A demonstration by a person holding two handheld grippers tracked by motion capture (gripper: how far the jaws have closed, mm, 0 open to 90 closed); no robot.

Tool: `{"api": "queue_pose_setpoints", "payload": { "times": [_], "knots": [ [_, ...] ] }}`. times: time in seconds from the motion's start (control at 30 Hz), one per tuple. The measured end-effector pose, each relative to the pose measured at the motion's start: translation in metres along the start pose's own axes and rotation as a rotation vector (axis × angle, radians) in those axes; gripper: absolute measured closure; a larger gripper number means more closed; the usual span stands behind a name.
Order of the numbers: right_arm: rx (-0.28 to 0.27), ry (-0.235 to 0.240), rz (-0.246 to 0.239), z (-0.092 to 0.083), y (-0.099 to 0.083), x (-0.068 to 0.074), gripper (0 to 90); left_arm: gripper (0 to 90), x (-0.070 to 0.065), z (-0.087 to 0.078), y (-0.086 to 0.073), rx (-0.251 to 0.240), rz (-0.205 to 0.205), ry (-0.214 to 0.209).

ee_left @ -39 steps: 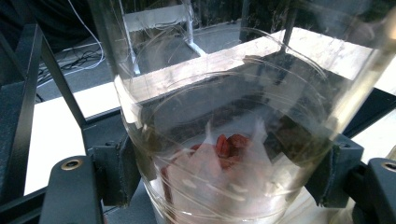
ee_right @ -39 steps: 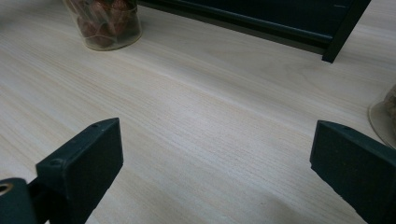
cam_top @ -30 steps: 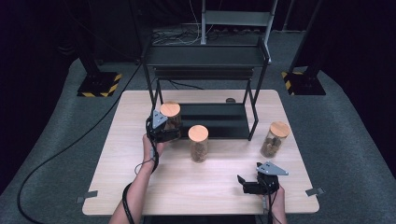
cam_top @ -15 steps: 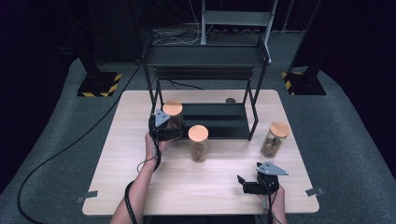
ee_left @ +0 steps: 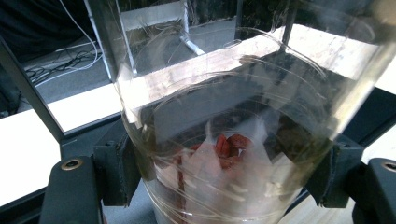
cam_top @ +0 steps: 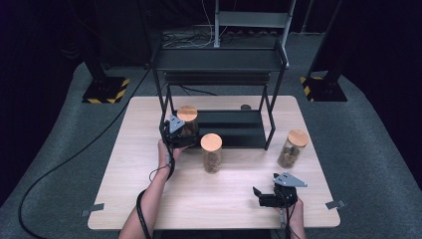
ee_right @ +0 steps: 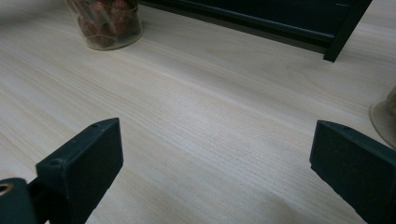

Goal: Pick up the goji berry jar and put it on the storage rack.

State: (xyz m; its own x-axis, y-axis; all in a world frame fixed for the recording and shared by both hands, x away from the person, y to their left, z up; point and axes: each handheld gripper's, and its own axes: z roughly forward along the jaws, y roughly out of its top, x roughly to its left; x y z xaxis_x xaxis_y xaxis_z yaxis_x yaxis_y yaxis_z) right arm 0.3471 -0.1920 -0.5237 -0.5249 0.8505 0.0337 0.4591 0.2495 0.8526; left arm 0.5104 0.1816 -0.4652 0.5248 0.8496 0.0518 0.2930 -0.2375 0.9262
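My left gripper (cam_top: 185,133) is shut on a clear glass jar (cam_top: 188,121) with a cork lid, held at the left end of the black rack's lower shelf (cam_top: 234,125). In the left gripper view the jar (ee_left: 224,140) stands between both pads (ee_left: 116,168) and holds red and pale wrapped pieces. A second cork-lidded jar (cam_top: 211,152) stands on the table just right of that gripper. A third jar (cam_top: 292,148) stands right of the rack. My right gripper (cam_top: 259,193) rests near the table's front right, open, with bare wood between its pads (ee_right: 88,158).
The black two-tier metal rack (cam_top: 219,59) stands at the back middle of the wooden table (cam_top: 149,199). A small dark round thing (cam_top: 246,106) lies behind the lower shelf. In the right gripper view a jar base (ee_right: 105,25) stands ahead left and a rack leg (ee_right: 343,32) ahead right.
My left gripper has carried its jar a little to the right and farther in, toward the rack's lower shelf. The right gripper has not moved.
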Motion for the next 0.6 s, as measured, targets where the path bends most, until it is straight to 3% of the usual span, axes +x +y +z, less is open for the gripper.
{"api": "queue_pose_setpoints", "payload": {
  "times": [0.6],
  "knots": [
    [0.002,-0.003,-0.002,0.000,0.000,0.000,1.9,24.6,0.005,0.011,-0.002,0.020,0.001,0.017]
  ]
}}
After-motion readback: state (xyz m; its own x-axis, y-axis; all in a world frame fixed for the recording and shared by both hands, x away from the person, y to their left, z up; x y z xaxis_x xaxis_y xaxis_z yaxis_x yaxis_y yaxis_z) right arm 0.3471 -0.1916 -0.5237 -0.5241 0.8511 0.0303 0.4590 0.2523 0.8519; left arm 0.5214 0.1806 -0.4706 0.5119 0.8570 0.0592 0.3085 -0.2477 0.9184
